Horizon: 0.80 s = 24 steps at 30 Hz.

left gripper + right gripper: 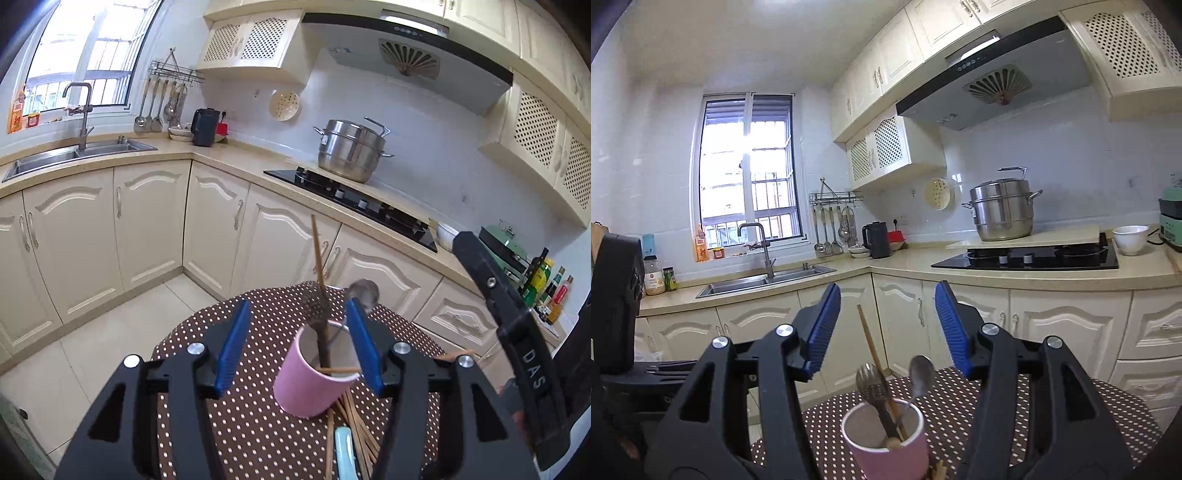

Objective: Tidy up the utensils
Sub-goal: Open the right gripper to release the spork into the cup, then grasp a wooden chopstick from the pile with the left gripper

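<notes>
A pink cup (314, 384) stands on the polka-dot table (251, 424), also seen in the right wrist view (890, 450). It holds a chopstick (317, 254), a fork (868, 382) and a spoon (921, 373). Several loose chopsticks (354, 432) and a light blue utensil (345, 454) lie on the table at the cup's near side. My left gripper (299, 343) is open, its blue pads either side of the cup's rim and apart from it. My right gripper (888, 328) is open and empty, above and behind the cup. Its body (517, 332) shows at the right of the left wrist view.
Cream cabinets (147, 229) line the room behind the table. A steel pot (351, 149) sits by the black hob (354, 203). A sink (74, 155) lies at the left. Bottles (546, 288) stand at the far right. A white bowl (1130, 238) sits beside the hob.
</notes>
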Each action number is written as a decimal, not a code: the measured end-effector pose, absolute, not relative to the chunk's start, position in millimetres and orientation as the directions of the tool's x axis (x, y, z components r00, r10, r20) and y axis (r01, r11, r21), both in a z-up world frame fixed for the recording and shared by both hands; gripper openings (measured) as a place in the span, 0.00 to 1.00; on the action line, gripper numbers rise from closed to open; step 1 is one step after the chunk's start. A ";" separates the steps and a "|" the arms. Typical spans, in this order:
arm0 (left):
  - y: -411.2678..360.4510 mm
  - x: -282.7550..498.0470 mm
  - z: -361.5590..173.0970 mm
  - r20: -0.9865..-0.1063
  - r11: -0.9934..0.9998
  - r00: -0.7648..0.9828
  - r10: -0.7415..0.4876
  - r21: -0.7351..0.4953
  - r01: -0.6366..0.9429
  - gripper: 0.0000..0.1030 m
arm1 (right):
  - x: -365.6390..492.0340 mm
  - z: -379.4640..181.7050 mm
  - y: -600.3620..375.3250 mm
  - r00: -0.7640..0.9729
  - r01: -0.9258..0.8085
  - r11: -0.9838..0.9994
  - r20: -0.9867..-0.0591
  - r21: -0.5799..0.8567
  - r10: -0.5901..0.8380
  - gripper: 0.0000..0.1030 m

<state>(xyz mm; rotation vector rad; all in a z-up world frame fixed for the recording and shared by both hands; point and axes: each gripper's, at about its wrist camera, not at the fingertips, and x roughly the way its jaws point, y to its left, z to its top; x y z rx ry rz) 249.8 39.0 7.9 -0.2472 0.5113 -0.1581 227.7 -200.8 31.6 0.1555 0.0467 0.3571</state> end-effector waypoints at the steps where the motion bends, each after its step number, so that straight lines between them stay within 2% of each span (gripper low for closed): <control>1: 35.7 245.7 8.0 -0.467 0.959 0.857 -0.216 -0.269 0.095 0.52 | 224.6 32.3 -203.7 0.937 -0.340 0.927 -0.024 0.158 0.348 0.53; 8: 11.0 222.1 -3.7 -0.537 0.961 0.805 -0.251 -0.239 0.141 0.56 | 197.3 23.9 -234.6 0.943 -0.290 0.944 -0.120 0.157 0.309 0.56; 12: -1.2 219.6 -29.6 -0.664 0.968 0.705 -0.247 -0.193 0.158 0.56 | 186.9 10.9 -251.0 0.936 -0.259 0.954 -0.204 0.151 0.287 0.58; 18: -14.5 221.4 -79.0 -0.808 0.964 0.527 -0.263 -0.202 0.171 0.56 | 187.1 -22.8 -268.5 0.870 -0.236 0.961 -0.409 0.148 0.276 0.59; 23: -25.9 221.9 -107.2 -0.857 0.967 0.454 -0.243 -0.176 0.184 0.55 | 184.9 -49.0 -275.2 0.799 -0.236 0.957 -0.527 0.167 0.289 0.59; 24: -30.3 222.1 -112.0 -0.866 0.967 0.440 -0.238 -0.171 0.187 0.51 | 185.9 -54.9 -276.1 0.778 -0.237 0.956 -0.556 0.173 0.293 0.59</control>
